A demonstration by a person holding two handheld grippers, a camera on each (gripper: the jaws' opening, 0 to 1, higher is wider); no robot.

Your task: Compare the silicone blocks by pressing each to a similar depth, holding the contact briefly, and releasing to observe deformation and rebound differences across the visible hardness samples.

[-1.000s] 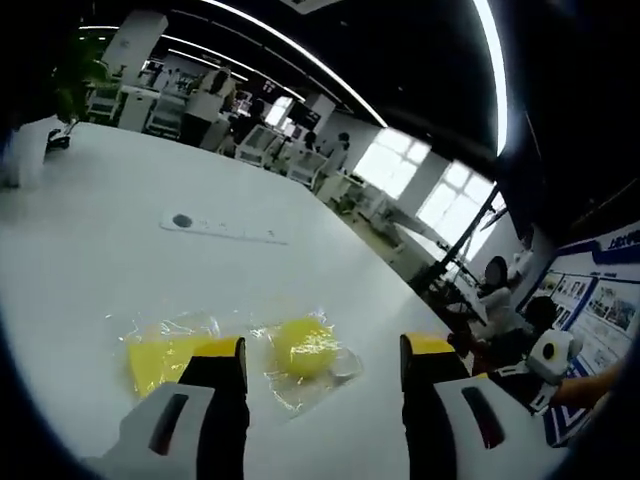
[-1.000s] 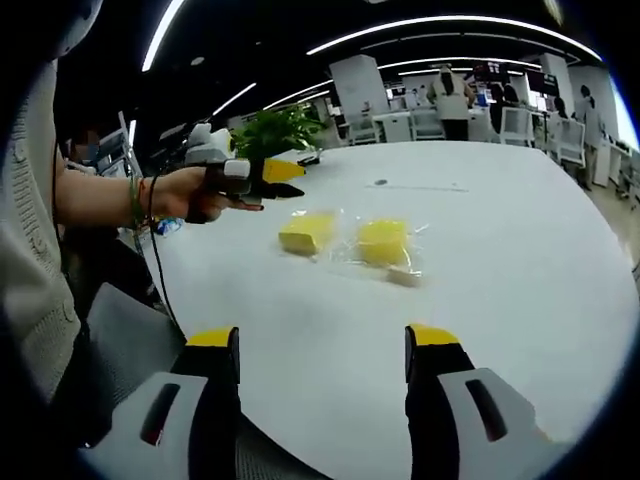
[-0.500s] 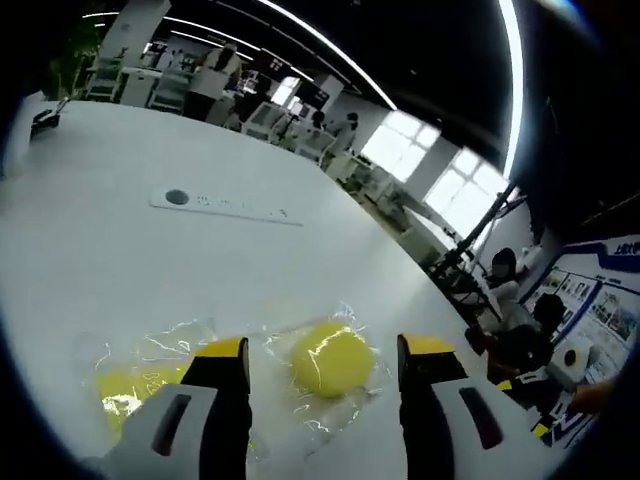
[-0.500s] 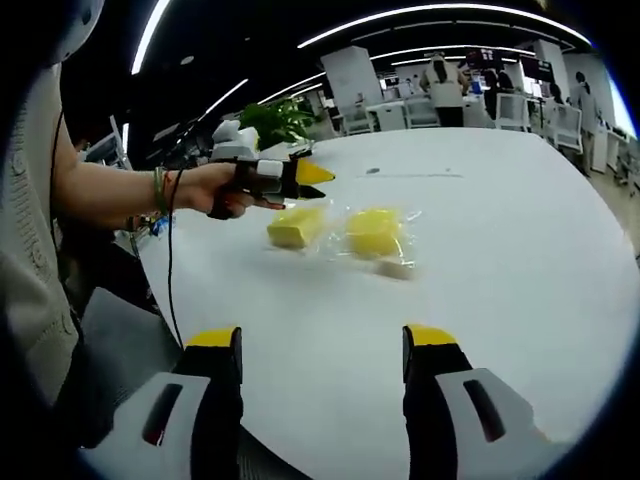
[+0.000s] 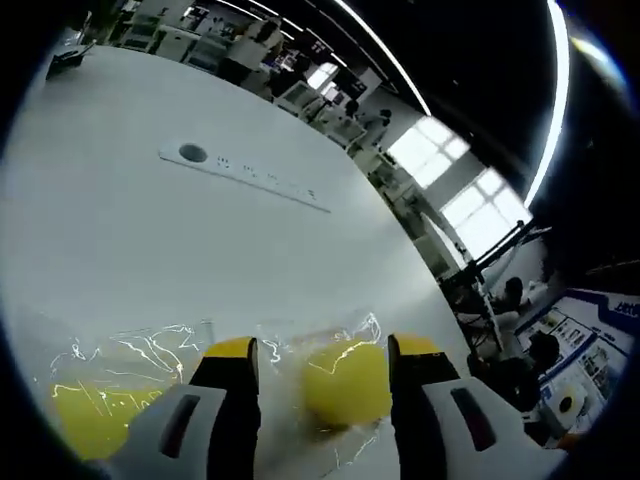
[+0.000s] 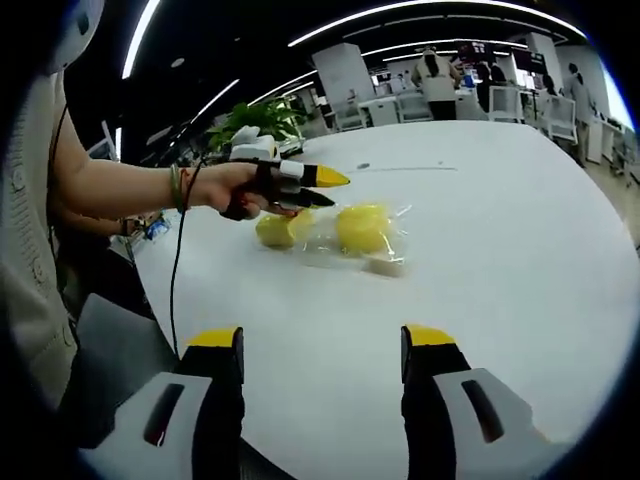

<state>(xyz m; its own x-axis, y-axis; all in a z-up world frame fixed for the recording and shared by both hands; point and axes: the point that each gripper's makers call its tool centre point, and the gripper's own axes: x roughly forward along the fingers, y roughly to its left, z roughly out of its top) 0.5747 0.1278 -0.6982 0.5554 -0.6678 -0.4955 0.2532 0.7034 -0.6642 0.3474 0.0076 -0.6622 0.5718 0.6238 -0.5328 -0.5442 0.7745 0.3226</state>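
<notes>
White table (image 6: 520, 250): two yellow silicone blocks in clear bags. Round block (image 5: 345, 380) between the open jaws of the left gripper (image 5: 320, 355); second block (image 5: 90, 420) to its left. Right gripper (image 6: 320, 340): near edge, jaws open, empty, well apart from the blocks.

A broad white tabletop (image 5: 200, 250) runs back toward an open office with a dark ceiling crossed by long white strip lights (image 6: 430, 18). A flush grey cable strip with a round dark port (image 5: 240, 173) is set into the table's surface. Bright multi-pane windows (image 5: 455, 180) line the far wall, and a white-and-blue poster board (image 5: 590, 350) stands at the right. A leafy green potted plant (image 6: 258, 118) sits at the table's far edge, with white desks and chairs (image 6: 500, 100) and standing people beyond it.
</notes>
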